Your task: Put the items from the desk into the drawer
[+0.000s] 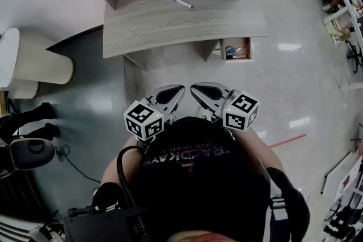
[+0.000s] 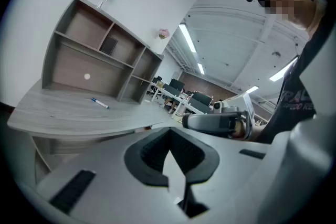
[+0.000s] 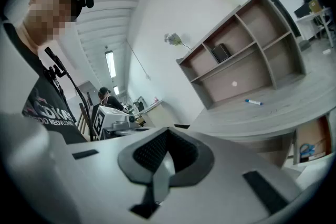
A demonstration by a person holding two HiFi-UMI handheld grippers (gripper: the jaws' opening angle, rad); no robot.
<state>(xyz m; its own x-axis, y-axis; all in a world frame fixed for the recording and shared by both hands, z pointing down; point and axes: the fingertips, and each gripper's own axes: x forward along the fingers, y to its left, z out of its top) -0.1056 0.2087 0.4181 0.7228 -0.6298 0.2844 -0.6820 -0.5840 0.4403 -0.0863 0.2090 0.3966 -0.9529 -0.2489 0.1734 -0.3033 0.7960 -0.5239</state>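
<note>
approach step, nothing grasped yet: desk (image 1: 170, 31) spans the upper middle of the head view, with the open drawer (image 1: 248, 48) under its right end and a few small things inside it. left gripper (image 1: 173, 92) and right gripper (image 1: 201, 90) sit side by side at frame centre, both clenched on nothing. the lone pen (image 1: 181, 3) lies on the desk top near upper centre, well apart from both; next move likely calls for stepping in, parting one pair of jaws and closing across its barrel.

Bright ceiling strip lights (image 2: 187, 41) glare off the glossy floor (image 1: 300, 82); fisheye edges bend and darken to black.
</note>
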